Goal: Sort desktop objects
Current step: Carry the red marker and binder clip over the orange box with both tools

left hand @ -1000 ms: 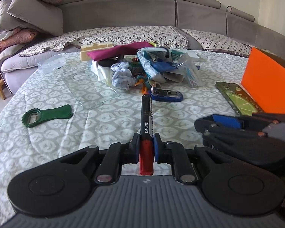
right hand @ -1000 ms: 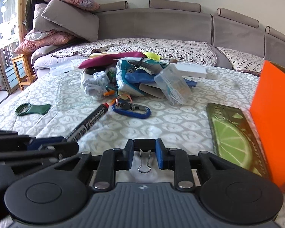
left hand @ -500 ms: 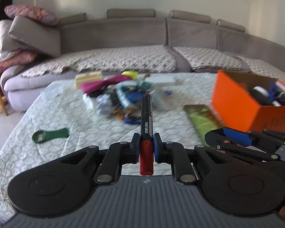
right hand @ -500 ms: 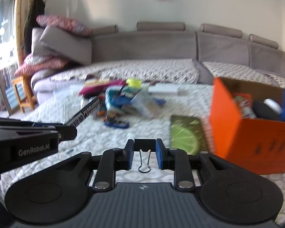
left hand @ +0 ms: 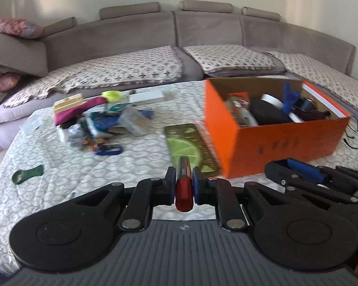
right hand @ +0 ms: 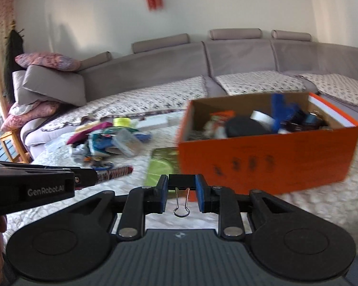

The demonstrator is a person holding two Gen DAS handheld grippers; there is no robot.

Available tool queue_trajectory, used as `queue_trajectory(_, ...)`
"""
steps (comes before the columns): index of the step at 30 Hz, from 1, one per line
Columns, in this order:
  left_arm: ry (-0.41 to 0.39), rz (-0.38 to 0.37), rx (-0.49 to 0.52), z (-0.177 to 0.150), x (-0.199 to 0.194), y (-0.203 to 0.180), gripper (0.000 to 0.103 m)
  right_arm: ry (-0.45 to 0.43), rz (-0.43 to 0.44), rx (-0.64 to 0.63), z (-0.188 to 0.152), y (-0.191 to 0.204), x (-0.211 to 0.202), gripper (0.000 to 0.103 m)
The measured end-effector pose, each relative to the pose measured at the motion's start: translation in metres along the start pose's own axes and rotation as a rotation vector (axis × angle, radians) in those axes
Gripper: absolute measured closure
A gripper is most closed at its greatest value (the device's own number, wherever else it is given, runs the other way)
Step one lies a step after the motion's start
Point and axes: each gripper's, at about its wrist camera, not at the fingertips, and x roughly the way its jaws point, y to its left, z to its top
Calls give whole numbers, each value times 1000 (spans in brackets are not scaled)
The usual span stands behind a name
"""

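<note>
Both hand-held grippers swung toward the orange box [left hand: 274, 140], clamping marker [left hand: 184, 183] and binder clip [right hand: 181, 186].

Black left gripper [left hand: 184, 186] with blue-padded jaws, silver screws.

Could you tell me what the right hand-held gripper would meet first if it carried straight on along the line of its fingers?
Most likely the near orange wall of the box, straight beyond the right hand-held gripper and its binder clip; depth is uncertain.
</note>
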Motion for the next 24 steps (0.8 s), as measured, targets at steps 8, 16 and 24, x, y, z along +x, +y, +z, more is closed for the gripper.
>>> queue_trajectory(8, -94, -29, 82, 31, -10, -41, 87, -58, -68, -18, 35, -42, -28, 80)
queue_trajectory(16, -186, -62, 119, 77, -3, -57, 88, -97, -107, -78, 71, -70, -20, 80)
queue_trajectory(24, -214, -131, 87, 118, 50, -72, 88, -75, -154, -65, 90, -105, 0, 80)
